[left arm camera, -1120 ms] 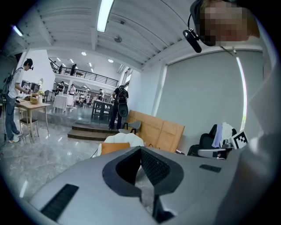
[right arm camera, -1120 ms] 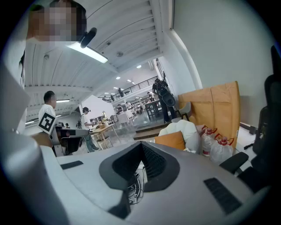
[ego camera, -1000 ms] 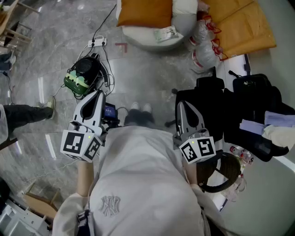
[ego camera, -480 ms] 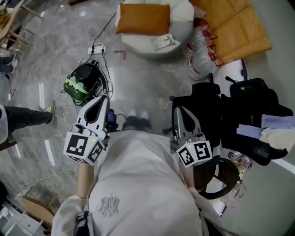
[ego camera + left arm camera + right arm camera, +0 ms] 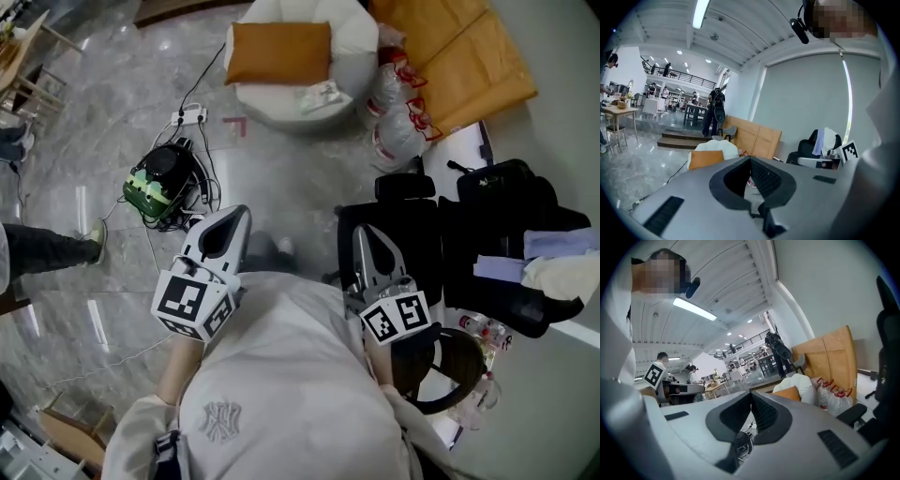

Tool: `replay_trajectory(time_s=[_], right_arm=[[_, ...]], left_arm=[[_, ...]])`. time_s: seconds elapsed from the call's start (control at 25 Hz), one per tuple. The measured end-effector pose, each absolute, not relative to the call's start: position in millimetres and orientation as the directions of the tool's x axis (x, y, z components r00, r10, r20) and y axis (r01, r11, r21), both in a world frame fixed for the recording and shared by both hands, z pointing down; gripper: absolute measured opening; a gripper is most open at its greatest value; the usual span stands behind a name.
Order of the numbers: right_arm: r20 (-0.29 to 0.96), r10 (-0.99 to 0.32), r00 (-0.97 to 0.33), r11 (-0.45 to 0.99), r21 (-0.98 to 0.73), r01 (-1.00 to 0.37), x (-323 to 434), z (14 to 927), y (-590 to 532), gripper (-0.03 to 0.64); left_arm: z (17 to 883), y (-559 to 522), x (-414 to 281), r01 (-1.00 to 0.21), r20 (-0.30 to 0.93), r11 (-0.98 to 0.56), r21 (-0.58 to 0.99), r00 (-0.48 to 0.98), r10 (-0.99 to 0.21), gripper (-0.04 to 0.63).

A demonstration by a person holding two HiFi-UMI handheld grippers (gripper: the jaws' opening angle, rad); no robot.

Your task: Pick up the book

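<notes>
Grey marble floor (image 5: pixel 112 112), big open hall. Left gripper (image 5: pixel 238 214) clenched, nothing between fingers. Right gripper (image 5: pixel 364 231) clenched too, empty, tips above black office chair (image 5: pixel 405 214). Book (image 5: pixel 319 96) flat on white round seat (image 5: pixel 354 56), just beside orange cushion (image 5: pixel 277 52), well beyond both fingertips.

Orange cushion (image 5: pixel 277 52), grey marbled floor (image 5: pixel 112 122), black chair (image 5: pixel 419 230).

Glossy polished stone floor (image 5: pixel 291 178), matt orange cloth cushion (image 5: pixel 277 52)
</notes>
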State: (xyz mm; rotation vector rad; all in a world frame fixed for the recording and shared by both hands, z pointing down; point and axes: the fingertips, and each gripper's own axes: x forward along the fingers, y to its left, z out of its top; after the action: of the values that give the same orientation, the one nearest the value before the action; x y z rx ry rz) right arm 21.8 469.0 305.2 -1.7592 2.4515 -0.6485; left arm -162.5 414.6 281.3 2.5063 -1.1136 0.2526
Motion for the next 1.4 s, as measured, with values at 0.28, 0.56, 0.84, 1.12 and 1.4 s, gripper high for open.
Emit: replay_trajectory(time_s=[0.28, 0.56, 0.84, 1.12, 1.4], right_arm=[[0.226, -0.912, -0.342, 0.241, -0.378, -0.894, 24.4, 313.0, 466.9, 0.017], [0.291, -0.904, -0.313, 0.189, -0.385, -0.904, 18.8, 324.1, 440.2, 0.015], [0.327, -0.897, -0.297, 0.165, -0.376, -0.912, 0.4, 328.4, 378.6, 0.015], [0.309, -0.887, -0.342, 0.220, -0.368, -0.903, -44.7, 326.6, 308.8, 0.017], [0.298, -0.904, -0.306, 0.194, -0.353, -0.915, -56.3, 327.3, 275.3, 0.015]], left_arm=[[287.4, 412.2, -154.7, -0.729, 0.332, -0.620, 0.288, 0.684, -0.650, 0.009], [301.4, 378.9, -155.5, -0.710, 0.367, -0.622, 0.331, 0.704, -0.608, 0.009], [306.2, 315.5, -171.0, -0.692, 0.370, -0.624, 0.363, 0.722, -0.585, 0.009], [306.5, 250.0, -207.7, -0.712, 0.370, -0.616, 0.338, 0.702, -0.609, 0.009], [303.8, 214.6, -212.2, -0.676, 0.353, -0.658, 0.332, 0.736, -0.578, 0.009]])
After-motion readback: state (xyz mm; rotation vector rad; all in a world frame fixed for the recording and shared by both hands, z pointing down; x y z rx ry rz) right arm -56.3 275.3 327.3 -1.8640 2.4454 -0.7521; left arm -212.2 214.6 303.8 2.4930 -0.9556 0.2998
